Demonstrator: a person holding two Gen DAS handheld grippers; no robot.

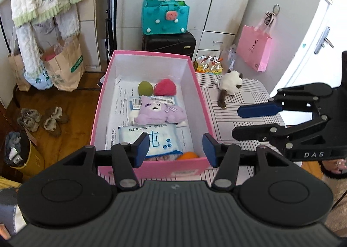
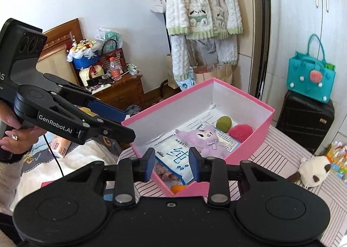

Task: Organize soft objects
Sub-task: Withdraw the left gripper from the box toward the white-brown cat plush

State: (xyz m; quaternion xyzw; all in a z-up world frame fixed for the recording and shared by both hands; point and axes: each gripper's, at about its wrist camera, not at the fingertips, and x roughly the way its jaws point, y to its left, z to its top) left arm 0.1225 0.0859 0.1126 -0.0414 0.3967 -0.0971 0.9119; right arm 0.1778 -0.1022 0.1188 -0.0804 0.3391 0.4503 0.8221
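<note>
Pink box [image 1: 149,170], open-topped, white-lined, standing on a striped surface [image 1: 249,103]. Contents: purple plush doll [image 1: 159,111], lying face up at the centre on a blue-edged flat packet [image 1: 134,101]; green ball [image 1: 145,88] and red fuzzy ball [image 1: 165,88] touching side by side toward the far end; pale blue wet-wipe pack [image 1: 160,139] lying flat at the near end; orange ball [image 1: 187,155] in the near corner. Outside the box: white-and-brown plush cat [image 1: 230,83], lying on the striped surface.

plush rabbit [image 1: 159,111] in box [image 1: 149,55], cat toy [image 1: 229,83] outside
</note>
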